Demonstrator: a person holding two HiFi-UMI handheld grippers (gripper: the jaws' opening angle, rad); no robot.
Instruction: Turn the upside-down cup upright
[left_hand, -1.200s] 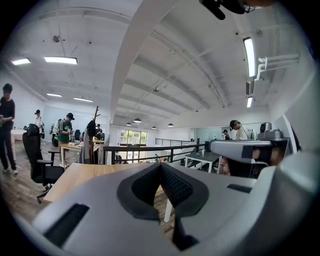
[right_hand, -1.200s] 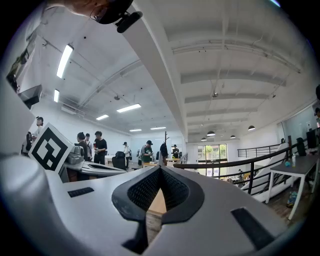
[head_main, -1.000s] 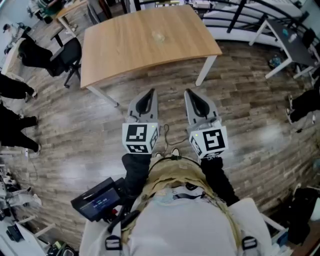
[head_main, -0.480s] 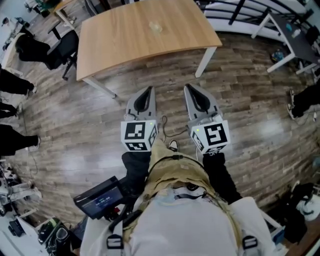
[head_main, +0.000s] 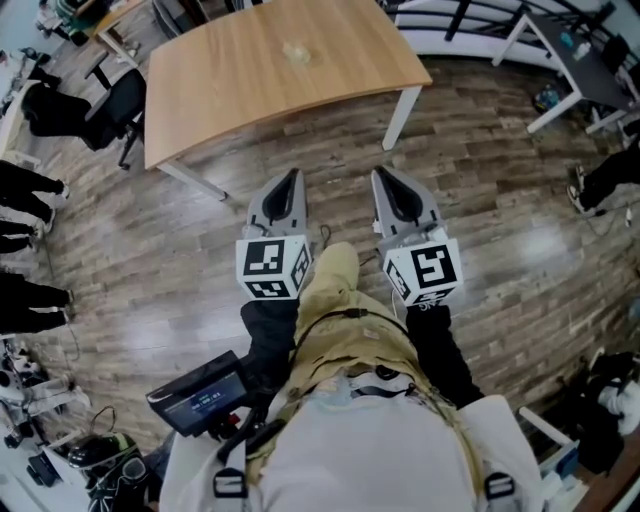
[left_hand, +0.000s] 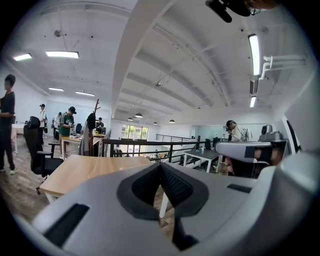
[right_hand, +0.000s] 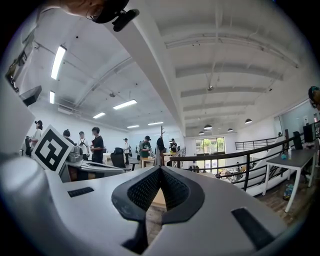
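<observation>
Phase: walking up, both tools carried low, nothing to grip yet | left gripper (head_main: 293, 178): closed, empty | right gripper (head_main: 382, 176): closed, empty | clear cup (head_main: 296, 50): mid wooden table (head_main: 230, 95), well apart, untouched

wooden table (head_main: 230, 90) | black office chair (head_main: 118, 103) beside it | plank floor (head_main: 180, 262)

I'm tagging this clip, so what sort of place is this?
Probably an open-plan office or lab: a light wooden table with white legs, a black office chair beside it, and long ceiling strip lights.
</observation>
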